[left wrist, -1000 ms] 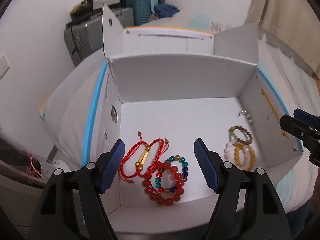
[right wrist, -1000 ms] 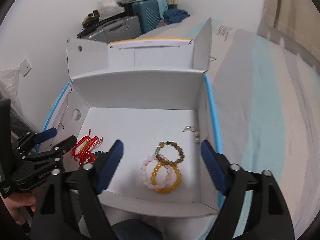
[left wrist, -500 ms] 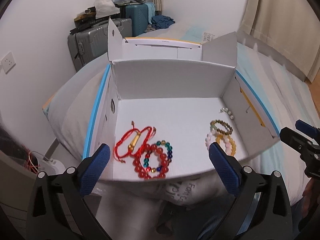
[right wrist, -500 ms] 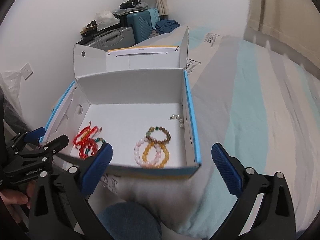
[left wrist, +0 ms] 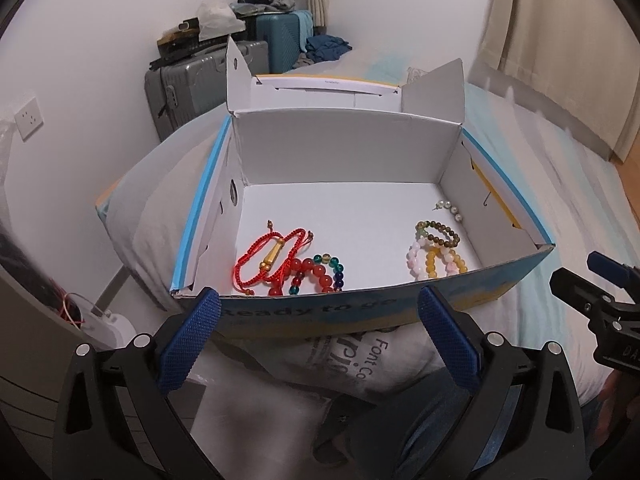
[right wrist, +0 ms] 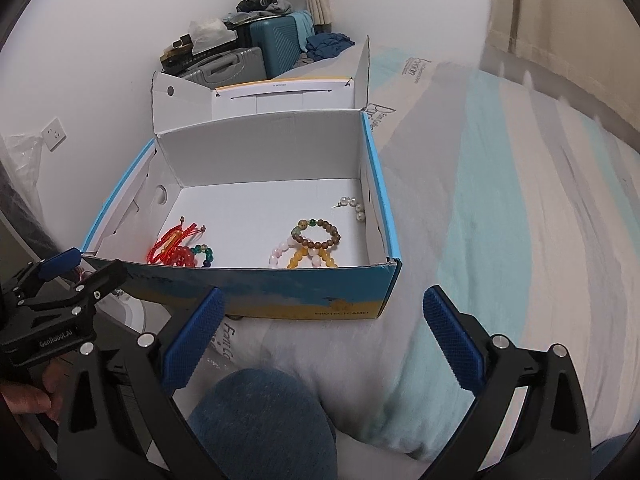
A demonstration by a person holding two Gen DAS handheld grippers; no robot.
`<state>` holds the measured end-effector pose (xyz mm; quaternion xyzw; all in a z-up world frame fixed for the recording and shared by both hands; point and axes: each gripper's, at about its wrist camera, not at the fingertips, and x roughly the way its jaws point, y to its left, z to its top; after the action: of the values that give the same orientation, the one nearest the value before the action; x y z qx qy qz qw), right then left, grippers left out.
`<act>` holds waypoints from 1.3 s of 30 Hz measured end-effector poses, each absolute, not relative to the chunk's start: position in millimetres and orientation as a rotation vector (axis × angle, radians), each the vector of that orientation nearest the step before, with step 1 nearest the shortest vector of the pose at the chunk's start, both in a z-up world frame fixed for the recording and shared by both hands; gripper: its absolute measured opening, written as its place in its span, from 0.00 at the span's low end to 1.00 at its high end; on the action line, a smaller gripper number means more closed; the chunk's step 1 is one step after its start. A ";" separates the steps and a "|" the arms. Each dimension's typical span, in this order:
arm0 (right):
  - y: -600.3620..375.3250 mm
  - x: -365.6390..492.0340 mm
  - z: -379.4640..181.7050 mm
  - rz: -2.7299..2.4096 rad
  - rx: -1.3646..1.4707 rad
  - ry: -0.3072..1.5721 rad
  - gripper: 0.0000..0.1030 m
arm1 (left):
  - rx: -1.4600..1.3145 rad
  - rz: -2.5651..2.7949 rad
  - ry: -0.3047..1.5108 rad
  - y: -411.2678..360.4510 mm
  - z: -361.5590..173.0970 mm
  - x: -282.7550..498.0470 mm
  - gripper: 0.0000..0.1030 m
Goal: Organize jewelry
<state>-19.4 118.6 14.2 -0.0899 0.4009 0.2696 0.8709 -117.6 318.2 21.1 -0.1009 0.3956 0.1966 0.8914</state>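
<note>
Both your claws are wide open and empty: left claw (left wrist: 318, 336), right claw (right wrist: 324, 334), each just short of the box (left wrist: 360, 312) near wall. Inside it, red cord bracelet (left wrist: 272, 258) left, pearl earrings (right wrist: 353, 206), possibly a pair, far right corner.

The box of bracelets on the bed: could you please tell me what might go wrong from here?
1. The box sits on soft bedding, so a nudge could tip it.
2. The red cord bracelet overlaps the red bead bracelet; lifting one may drag the other.
3. The loose pearls by the wall look hard to pinch and could roll.
</note>
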 end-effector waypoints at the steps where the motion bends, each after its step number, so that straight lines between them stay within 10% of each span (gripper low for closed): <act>1: 119.6 -19.7 14.6 0.562 -0.189 0.837 0.93 | -0.210 0.409 0.817 317.4 21.6 -118.3 0.94; 39: 121.2 -21.8 13.0 0.560 -0.194 0.843 0.93 | -0.192 0.416 0.839 305.6 20.4 -117.2 0.94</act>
<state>-21.8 121.2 13.0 -0.0926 0.4029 0.2680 0.8702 -117.2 305.6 20.4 -0.0923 0.4036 0.2004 0.8879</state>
